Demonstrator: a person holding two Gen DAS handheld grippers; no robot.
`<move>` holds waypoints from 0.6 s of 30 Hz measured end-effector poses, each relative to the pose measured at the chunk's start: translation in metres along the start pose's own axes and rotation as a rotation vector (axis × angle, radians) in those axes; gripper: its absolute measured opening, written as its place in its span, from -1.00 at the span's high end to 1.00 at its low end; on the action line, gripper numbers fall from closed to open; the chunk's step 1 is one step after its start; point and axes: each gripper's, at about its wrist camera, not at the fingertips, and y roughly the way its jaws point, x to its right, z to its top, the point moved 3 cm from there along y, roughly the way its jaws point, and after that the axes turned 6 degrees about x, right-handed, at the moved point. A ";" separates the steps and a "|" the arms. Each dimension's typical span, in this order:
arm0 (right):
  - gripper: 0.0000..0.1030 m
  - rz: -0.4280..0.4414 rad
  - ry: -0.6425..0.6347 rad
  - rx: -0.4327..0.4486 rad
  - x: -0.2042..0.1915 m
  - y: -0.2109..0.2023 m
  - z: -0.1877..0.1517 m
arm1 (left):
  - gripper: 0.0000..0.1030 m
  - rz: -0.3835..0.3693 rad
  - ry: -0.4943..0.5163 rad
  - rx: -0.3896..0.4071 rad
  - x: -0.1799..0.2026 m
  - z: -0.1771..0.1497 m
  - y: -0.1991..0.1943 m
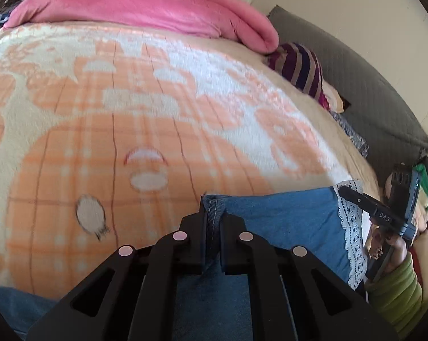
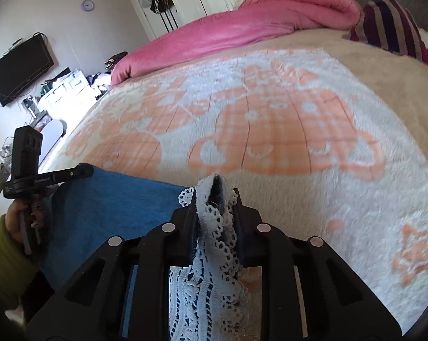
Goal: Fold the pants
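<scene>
The blue denim pants (image 1: 285,221) with a white lace hem (image 1: 349,227) are held stretched above the bed between both grippers. My left gripper (image 1: 213,216) is shut on a stitched denim edge. My right gripper (image 2: 215,199) is shut on the lace hem (image 2: 214,244) with denim inside it. In the right wrist view the blue fabric (image 2: 106,207) runs left to the left gripper (image 2: 80,172). In the left wrist view the right gripper (image 1: 343,191) shows at the lace corner.
The bed is covered by an orange-and-white fleece blanket (image 1: 145,119). A rolled pink duvet (image 1: 145,8) lies along the far side, a striped pillow (image 1: 302,71) by the grey headboard (image 1: 370,96). A TV (image 2: 19,69) and dresser (image 2: 63,91) stand beyond the bed.
</scene>
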 end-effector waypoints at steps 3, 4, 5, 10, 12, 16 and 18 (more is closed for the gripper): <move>0.73 -0.054 -0.057 -0.017 -0.003 0.013 0.013 | 0.89 0.063 0.062 0.015 0.010 0.009 0.007; 0.73 -0.082 -0.072 -0.036 -0.002 0.020 0.015 | 0.89 0.087 0.084 0.008 0.012 0.009 0.012; 0.73 -0.108 -0.087 -0.062 0.000 0.029 0.015 | 0.89 0.097 0.089 0.000 0.012 0.009 0.017; 0.67 -0.187 -0.167 -0.160 0.005 0.064 0.002 | 0.78 0.158 0.088 -0.054 -0.007 -0.004 0.044; 0.61 -0.184 -0.166 -0.154 0.007 0.063 0.001 | 0.74 0.143 0.067 -0.043 -0.013 -0.005 0.045; 0.02 -0.218 -0.150 -0.078 0.012 0.037 0.004 | 0.25 0.139 0.026 0.010 -0.021 -0.001 0.027; 0.01 -0.180 -0.076 -0.016 0.015 0.007 0.001 | 0.14 0.157 0.039 0.046 -0.020 -0.002 0.004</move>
